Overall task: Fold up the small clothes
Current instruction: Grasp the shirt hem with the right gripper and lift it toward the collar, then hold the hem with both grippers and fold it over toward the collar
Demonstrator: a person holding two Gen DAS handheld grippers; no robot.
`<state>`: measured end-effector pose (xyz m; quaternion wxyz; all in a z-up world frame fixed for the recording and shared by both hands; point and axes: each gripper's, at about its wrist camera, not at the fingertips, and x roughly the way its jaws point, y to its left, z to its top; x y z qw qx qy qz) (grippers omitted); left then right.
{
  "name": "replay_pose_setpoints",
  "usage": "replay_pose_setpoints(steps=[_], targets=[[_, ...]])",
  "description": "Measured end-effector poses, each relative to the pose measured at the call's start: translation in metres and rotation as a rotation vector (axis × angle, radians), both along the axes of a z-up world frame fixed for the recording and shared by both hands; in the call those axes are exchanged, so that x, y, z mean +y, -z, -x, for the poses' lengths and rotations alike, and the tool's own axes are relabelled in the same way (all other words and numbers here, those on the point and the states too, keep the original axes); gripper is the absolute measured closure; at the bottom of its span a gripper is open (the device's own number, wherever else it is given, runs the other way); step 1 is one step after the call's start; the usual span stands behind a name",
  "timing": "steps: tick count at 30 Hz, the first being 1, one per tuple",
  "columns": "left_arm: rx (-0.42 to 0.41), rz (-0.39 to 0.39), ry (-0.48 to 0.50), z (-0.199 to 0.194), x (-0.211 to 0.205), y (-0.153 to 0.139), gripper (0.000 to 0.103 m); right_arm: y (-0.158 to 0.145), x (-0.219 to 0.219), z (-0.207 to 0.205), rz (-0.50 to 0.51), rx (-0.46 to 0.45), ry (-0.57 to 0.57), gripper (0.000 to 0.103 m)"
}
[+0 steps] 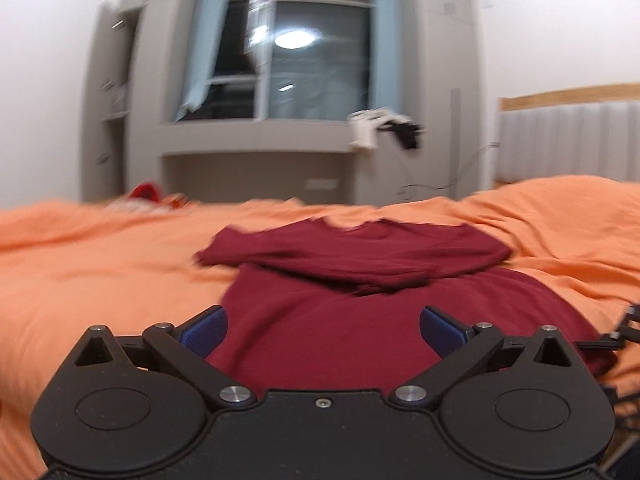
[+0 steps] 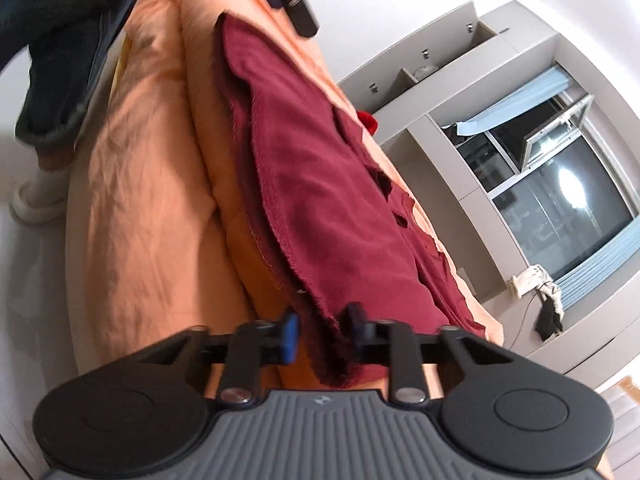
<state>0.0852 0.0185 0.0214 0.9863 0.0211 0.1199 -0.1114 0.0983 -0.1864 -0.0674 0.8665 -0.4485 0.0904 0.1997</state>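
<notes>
Two tools in my hands, one maroon shirt [image 1: 360, 304] on a bed w/ an orange cover [image 1: 100, 272].

Left tool [image 1: 323, 330]: fingers spread wide, blue pads [image 1: 204, 330] on either side of the shirt's near hem, nothing between them gripped. It sits low over the near part of the shirt, pointing toward the window [image 1: 296, 60] on the far wall. From this view the shirt's top part is folded back over its body, forming a thicker band across the middle. Frame is motion-blurred.

Right tool [image 2: 322, 338]: fingers partly closed w/ a corner of the shirt's hem bunched between them. Left pad [image 2: 291, 338] looks slightly off the cloth, so I can't tell if it's a firm pinch. This view is rolled sideways; the shirt [image 2: 320, 184] runs away from the tool along the bed [image 2: 140, 200], stitched edge visible.

My leg in jeans [image 2: 60, 60] and a white shoe [image 2: 38, 196] stand beside the bed, at top left of the right view.
</notes>
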Motion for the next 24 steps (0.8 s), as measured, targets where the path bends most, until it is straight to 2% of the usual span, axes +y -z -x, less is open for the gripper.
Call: replay_pose_setpoints(steps=[3, 7, 12, 16, 18, 21, 24], targets=[[-0.027, -0.041, 0.087, 0.006, -0.014, 0.001, 0.001, -0.016, -0.009, 0.002, -0.112, -0.025, 0.014, 0.096], [-0.045, -0.121, 0.207, 0.014, -0.036, 0.008, 0.001, -0.035, -0.022, -0.001, -0.258, -0.048, 0.045, 0.096], [-0.052, -0.240, 0.358, 0.018, -0.067, 0.024, 0.001, -0.057, -0.031, -0.005, -0.379, -0.083, 0.058, 0.096], [-0.041, -0.385, 0.292, 0.008, -0.089, 0.043, 0.001, -0.068, -0.044, -0.002, -0.422, -0.109, 0.077, 0.096], [-0.028, -0.448, 0.222, -0.001, -0.095, 0.050, 0.008, -0.071, -0.049, 0.000, -0.435, -0.128, 0.098, 0.096], [-0.018, -0.480, 0.099, -0.014, -0.093, 0.053, 0.018, -0.073, -0.056, 0.000, -0.456, -0.145, 0.137, 0.097], [-0.051, -0.484, -0.029, -0.019, -0.086, 0.050, 0.024, -0.077, -0.062, 0.000, -0.475, -0.164, 0.175, 0.097]])
